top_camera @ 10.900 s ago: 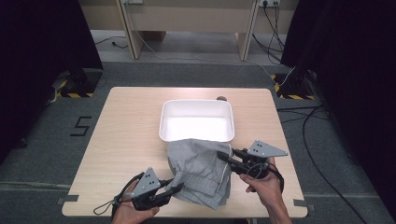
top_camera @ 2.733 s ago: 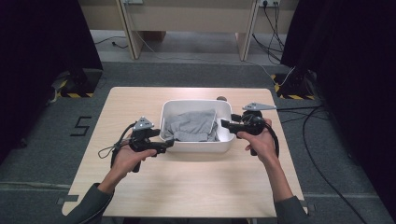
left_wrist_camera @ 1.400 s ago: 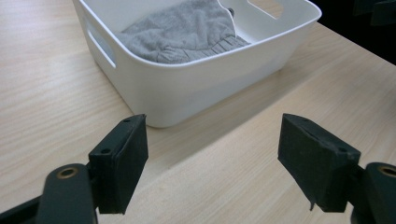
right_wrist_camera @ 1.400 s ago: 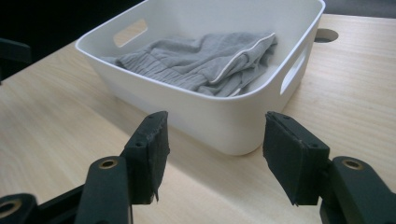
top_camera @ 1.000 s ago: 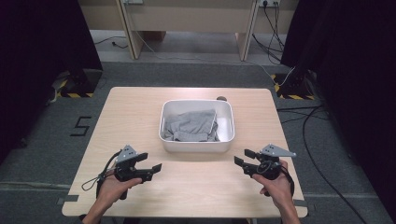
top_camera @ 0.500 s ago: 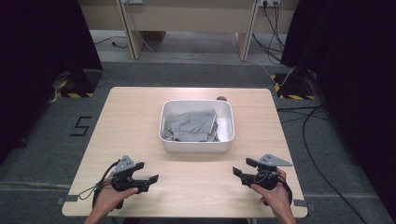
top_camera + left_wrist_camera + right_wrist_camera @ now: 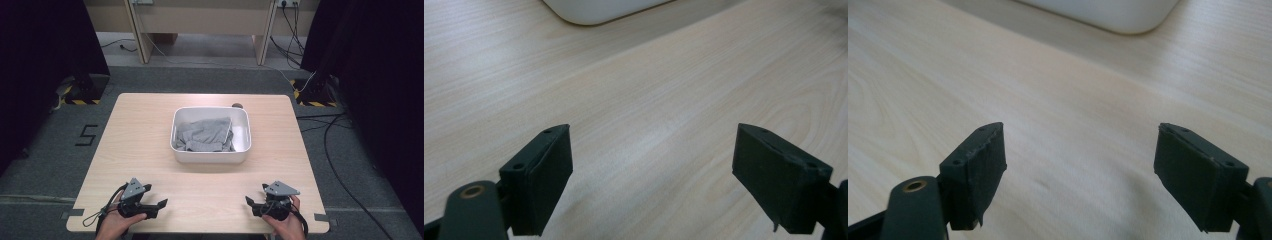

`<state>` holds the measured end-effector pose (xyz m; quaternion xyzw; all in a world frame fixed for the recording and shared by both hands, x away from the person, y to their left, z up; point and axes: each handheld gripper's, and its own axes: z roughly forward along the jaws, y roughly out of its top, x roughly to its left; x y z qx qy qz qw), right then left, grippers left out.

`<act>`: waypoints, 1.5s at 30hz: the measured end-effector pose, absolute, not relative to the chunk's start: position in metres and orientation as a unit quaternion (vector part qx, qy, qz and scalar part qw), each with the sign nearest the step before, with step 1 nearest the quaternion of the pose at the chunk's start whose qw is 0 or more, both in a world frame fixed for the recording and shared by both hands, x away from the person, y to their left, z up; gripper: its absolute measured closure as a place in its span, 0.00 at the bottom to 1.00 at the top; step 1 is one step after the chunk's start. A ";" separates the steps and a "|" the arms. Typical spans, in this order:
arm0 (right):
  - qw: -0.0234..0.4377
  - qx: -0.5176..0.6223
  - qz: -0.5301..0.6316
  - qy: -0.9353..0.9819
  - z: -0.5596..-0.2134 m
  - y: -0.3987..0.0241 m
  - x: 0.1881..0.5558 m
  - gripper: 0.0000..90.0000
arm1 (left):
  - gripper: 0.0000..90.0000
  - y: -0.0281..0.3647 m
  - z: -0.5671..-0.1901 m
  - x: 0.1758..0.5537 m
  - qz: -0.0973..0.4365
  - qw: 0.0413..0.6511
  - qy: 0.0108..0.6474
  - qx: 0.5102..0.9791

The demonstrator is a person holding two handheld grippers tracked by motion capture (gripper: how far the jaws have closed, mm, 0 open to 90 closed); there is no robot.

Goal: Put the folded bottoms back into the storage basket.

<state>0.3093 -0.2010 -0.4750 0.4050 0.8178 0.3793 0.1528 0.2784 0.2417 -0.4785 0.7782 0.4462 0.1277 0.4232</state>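
One white tub (image 7: pixel 210 151) sits at the middle of the desk (image 7: pixel 140 135), holding one crumpled grey cloth (image 7: pixel 205 134). Two tools rest at the near edge: the left tool (image 7: pixel 159 204) near the left corner, the right tool (image 7: pixel 249 202) near the right corner, each with jaws spread apart and holding nothing. Bare wood lies between them and the tub, and along both sides of the tub.

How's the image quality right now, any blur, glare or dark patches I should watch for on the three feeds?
High view: evenly lit wooden table, grey cloth in the white tub readable, dark curtains swallow both sides. Left gripper view: jaws sharp, tub corner soft, pale sheen on the wood. Right gripper view: jaws sharp, tub blurred, soft jaw shadow on the table.
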 end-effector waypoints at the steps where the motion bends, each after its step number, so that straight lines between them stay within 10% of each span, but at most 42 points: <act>1: 0.153 0.405 0.379 0.818 -0.475 -0.201 0.309 0.24 | 0.18 0.242 -0.479 0.276 0.131 0.421 0.445 0.780; 45: 0.173 0.408 0.368 0.817 -0.493 -0.203 0.295 0.17 | 0.15 0.234 -0.500 0.248 0.165 0.386 0.435 0.797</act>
